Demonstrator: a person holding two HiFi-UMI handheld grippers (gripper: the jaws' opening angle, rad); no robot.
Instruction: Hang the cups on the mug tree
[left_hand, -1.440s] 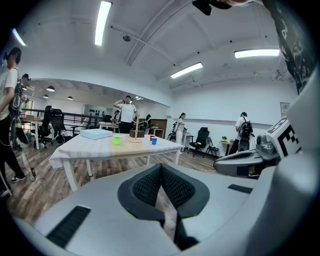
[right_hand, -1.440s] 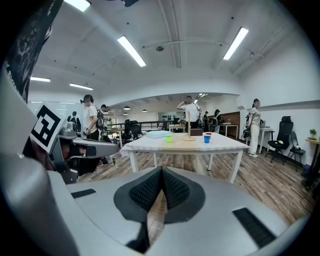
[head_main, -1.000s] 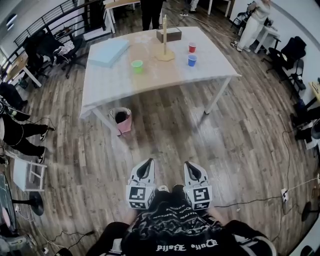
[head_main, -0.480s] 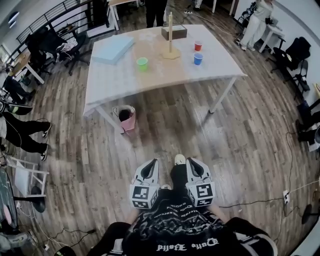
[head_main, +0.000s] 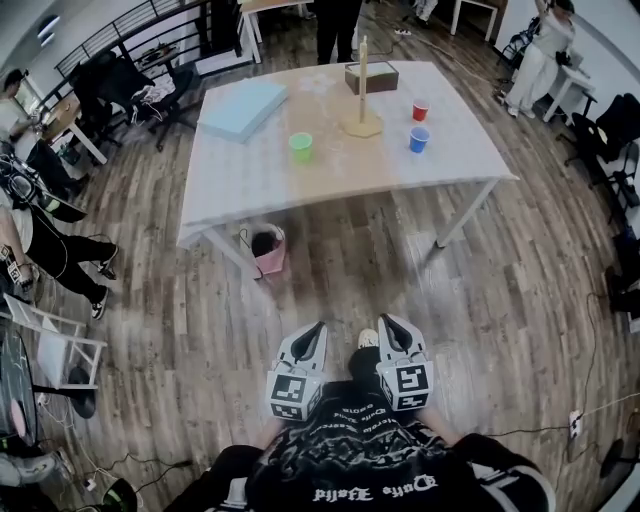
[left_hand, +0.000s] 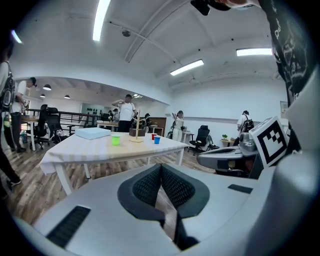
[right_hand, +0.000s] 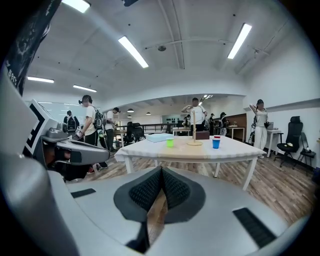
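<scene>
On a white table stand a wooden mug tree, a green cup, a red cup and a blue cup. The table is several steps ahead of me. My left gripper and right gripper are held close to my body, side by side, both shut and empty. In the left gripper view the green cup, mug tree and blue cup sit far off. The right gripper view shows the green cup, mug tree and blue cup.
A light blue flat box and a brown box also lie on the table. A pink bin stands under the table's near left corner. People stand or sit at the left and back. Chairs ring the room.
The table and cups have shifted lower and right in the head view and look slightly nearer. Both grippers stay shut and close to my body.
</scene>
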